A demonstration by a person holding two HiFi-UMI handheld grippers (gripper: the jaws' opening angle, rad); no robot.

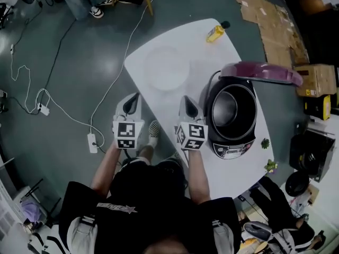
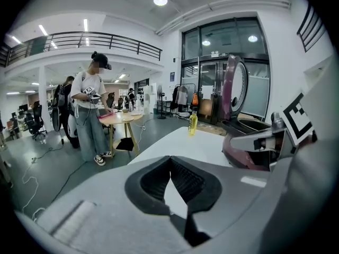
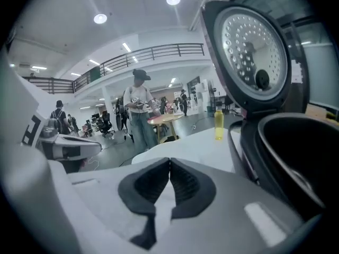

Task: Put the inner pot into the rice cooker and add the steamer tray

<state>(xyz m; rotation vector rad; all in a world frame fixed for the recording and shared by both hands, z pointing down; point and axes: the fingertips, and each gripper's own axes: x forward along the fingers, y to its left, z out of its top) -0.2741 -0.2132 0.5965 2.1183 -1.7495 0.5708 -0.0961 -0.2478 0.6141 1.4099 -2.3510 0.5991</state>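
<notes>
The black rice cooker [image 1: 232, 115] stands on the right side of the white table [image 1: 159, 41], its magenta lid [image 1: 262, 72] raised. A shiny inner pot [image 1: 226, 109] sits inside it. The round white steamer tray [image 1: 167, 67] lies on the table left of the cooker. My left gripper [image 1: 132, 98] hangs at the table's near edge, below the tray; its jaws meet at the tips with nothing between them [image 2: 170, 159]. My right gripper [image 1: 187, 101] is just left of the cooker, shut and empty [image 3: 169, 160]. The cooker's dark bowl [image 3: 296, 152] fills the right of the right gripper view.
A yellow bottle [image 1: 216, 33] stands at the table's far end. Cardboard sheets [image 1: 270, 25] and boxes [image 1: 317, 81] lie on the floor to the right. Cables and a power strip [image 1: 92, 142] run along the floor at left. A person [image 2: 90, 110] stands by a round wooden table.
</notes>
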